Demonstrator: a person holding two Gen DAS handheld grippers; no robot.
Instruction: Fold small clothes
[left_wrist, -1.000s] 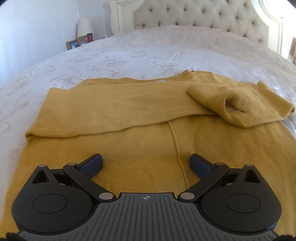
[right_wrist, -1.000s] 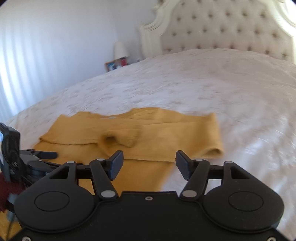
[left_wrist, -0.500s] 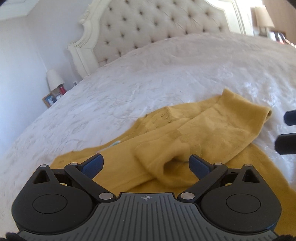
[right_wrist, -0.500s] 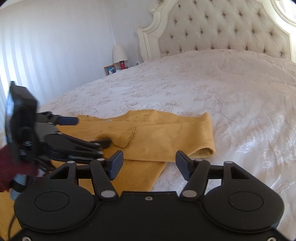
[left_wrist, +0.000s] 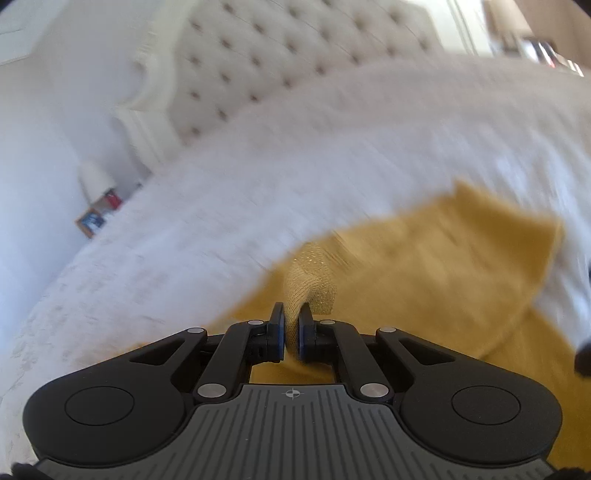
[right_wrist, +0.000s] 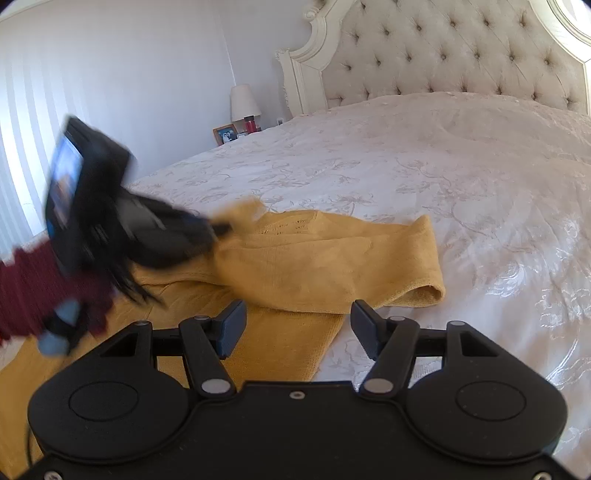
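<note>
A mustard yellow knit sweater (right_wrist: 325, 266) lies on the white bed, its sleeves folded across the body. My left gripper (left_wrist: 291, 334) is shut on a sleeve cuff (left_wrist: 310, 284) of the sweater and holds it lifted; it also shows blurred in the right wrist view (right_wrist: 218, 227). My right gripper (right_wrist: 297, 328) is open and empty, hovering over the sweater's right edge, near the other folded sleeve (right_wrist: 413, 288).
The white embroidered bedspread (right_wrist: 461, 166) stretches to a tufted headboard (right_wrist: 443, 51). A nightstand with a lamp (right_wrist: 243, 101), a photo frame and a red bottle stands at the bed's far left. A white wall is on the left.
My left gripper has closed on the sleeve cuff and is pulling it up and leftward, with motion blur. My right gripper stays open and has barely moved.
</note>
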